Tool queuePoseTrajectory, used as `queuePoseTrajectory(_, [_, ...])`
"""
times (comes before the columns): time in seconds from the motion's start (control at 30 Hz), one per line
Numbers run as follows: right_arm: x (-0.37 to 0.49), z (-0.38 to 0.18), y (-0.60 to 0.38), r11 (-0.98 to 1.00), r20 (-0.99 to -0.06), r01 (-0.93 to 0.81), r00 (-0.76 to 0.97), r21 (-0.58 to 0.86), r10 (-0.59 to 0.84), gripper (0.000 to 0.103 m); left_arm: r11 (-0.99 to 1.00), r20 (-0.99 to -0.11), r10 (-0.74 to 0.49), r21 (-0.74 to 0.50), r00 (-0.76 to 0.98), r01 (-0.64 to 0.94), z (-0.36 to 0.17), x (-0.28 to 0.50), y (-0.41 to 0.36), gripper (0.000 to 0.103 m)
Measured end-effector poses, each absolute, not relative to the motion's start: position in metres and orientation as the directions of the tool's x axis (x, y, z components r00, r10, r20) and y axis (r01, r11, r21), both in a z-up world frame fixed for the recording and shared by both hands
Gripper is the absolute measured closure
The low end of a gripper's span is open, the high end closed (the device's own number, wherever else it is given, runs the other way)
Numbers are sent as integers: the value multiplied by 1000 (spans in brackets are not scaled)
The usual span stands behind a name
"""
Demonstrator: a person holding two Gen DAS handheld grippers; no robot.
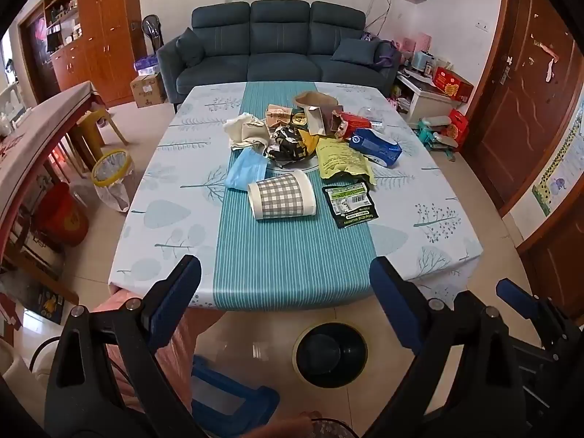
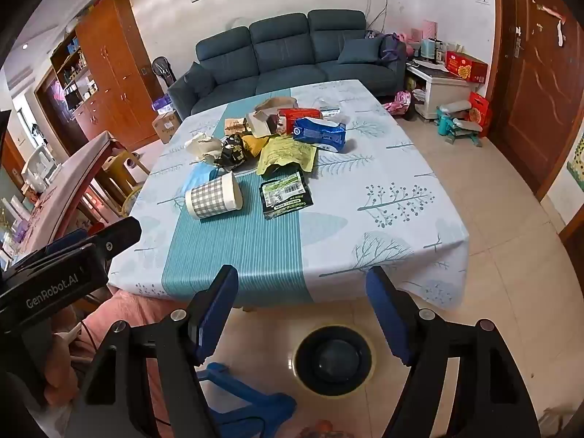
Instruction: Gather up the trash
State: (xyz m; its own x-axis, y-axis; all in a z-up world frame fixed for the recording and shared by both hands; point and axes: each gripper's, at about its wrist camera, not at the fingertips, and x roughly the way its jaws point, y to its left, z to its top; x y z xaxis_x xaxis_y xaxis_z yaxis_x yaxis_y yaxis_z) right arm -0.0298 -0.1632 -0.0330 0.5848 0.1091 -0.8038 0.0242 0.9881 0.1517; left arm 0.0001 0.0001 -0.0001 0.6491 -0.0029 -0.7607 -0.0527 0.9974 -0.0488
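Evidently poised to start, the left gripper (image 1: 284,295) and right gripper (image 2: 303,299) hang spread and empty above the bin (image 2: 332,359), placed near the worktop (image 2: 383,226) edge to receive the heaped trash (image 2: 277,138).

**Trash heap mid-counter, bin on the floor**

On the counter (image 1: 175,197) we find the cup (image 1: 281,194) lying nearest us, a packet (image 1: 351,201) to its right, the trash pile (image 1: 306,135) behind both. The bin (image 1: 330,354) stands on the floor before the counter; a sofa (image 1: 281,47) sits behind it.
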Motion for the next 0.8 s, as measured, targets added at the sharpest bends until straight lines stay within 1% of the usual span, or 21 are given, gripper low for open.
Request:
queuePoseTrajectory(0.57, [-27,-34,-158,988,-800,24,590,153,110,29,997,-765,-14,-58,644,-46,1,0,1,11])
queuePoseTrajectory(0.8, [-26,-36,-157,988,-805,24,584,149,107,29,998,-787,-19,-54,616,-38,-4,1,0,11])
